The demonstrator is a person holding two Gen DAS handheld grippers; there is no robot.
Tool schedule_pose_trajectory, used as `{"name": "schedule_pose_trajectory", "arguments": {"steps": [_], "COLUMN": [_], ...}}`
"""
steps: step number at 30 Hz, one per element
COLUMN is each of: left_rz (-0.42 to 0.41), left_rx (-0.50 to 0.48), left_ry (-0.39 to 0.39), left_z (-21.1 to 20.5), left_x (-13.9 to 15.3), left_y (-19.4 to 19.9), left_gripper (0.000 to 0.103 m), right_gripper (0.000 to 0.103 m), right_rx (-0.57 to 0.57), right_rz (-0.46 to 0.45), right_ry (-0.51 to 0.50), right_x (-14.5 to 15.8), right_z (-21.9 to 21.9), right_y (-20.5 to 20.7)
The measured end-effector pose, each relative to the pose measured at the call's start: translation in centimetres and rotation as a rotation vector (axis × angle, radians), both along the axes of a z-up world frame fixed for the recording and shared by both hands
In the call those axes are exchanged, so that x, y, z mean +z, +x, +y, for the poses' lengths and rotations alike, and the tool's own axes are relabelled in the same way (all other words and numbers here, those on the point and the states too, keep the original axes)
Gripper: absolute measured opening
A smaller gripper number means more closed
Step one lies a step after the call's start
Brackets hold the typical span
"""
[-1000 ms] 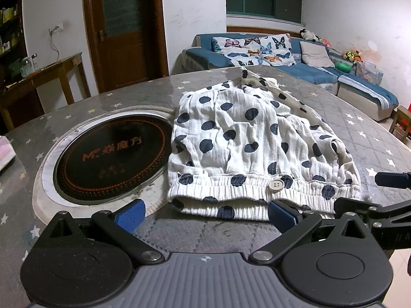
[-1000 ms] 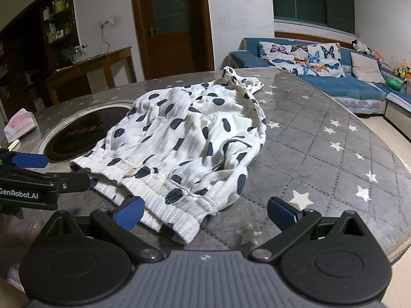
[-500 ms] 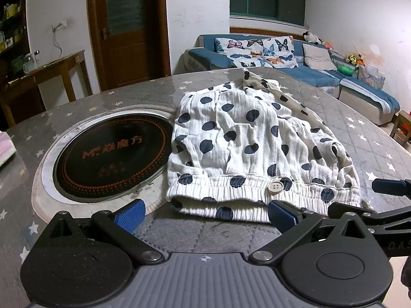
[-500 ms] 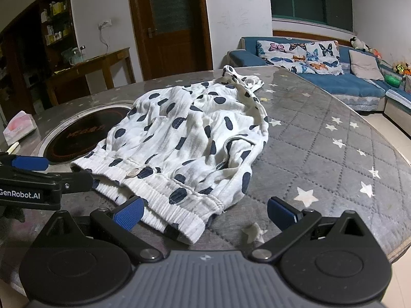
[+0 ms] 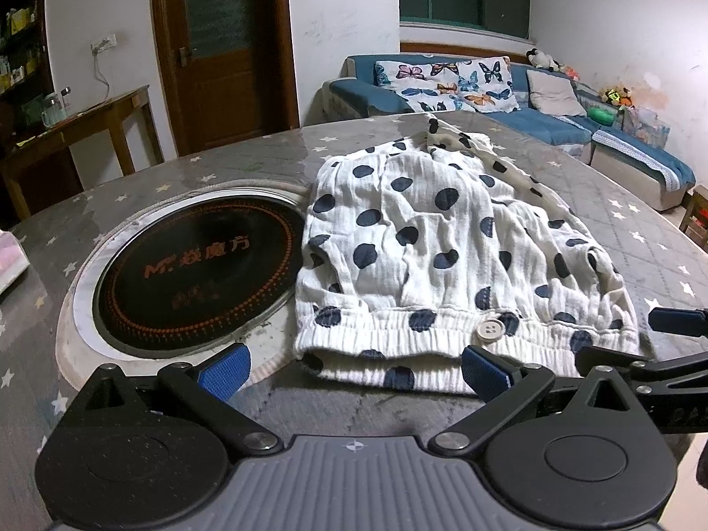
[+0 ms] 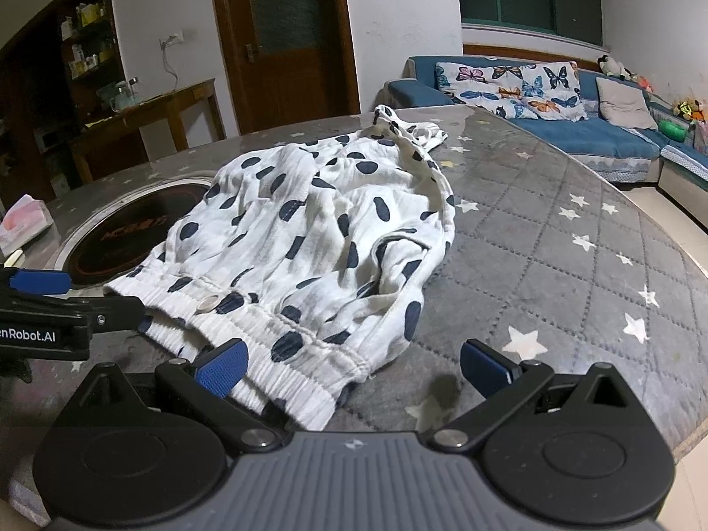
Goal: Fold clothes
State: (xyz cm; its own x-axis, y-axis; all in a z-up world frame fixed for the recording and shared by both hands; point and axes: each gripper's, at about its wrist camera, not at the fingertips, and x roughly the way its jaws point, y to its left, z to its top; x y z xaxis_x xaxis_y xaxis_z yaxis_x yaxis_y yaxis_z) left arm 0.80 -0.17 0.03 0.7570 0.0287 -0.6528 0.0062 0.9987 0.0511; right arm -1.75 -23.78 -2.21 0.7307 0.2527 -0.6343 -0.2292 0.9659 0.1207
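A white garment with dark polka dots (image 5: 442, 256) lies crumpled on the round table (image 5: 641, 230). Its ribbed waistband, with a pale button (image 5: 489, 331), faces me. My left gripper (image 5: 354, 371) is open and low over the table, with the waistband's left part just beyond its fingertips. In the right wrist view the garment (image 6: 318, 239) spreads ahead and to the left. My right gripper (image 6: 354, 369) is open at the waistband's right corner, and cloth lies by its left fingertip. Each gripper shows in the other's view: the right gripper (image 5: 641, 340) and the left gripper (image 6: 88, 294).
A black round hob (image 5: 194, 274) is set into the table left of the garment. A pink tissue pack (image 6: 24, 221) sits at the table's left edge. A blue sofa (image 5: 553, 124), a wooden side table (image 5: 75, 124) and a brown door stand beyond.
Both grippers have edged slightly closer to the waistband. The garment lies as before.
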Motion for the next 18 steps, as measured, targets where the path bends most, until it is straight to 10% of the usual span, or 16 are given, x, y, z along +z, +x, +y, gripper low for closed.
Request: {"name": "schedule_pose_trajectory", "arguments": {"steps": [18], "left_rz": [0.032], "left_rx": [0.037], "left_ry": [0.03], "left_z": [3.2], "left_x": [-1.1], "left_y": [6.9], "left_gripper": [0.098], "right_gripper": [0.094], "right_rx": [-0.027], "right_rz": [0.014], "right_ry": [0.023], "right_x": [-0.3], "right_z": [-1.4], "right_y": [4.0]}}
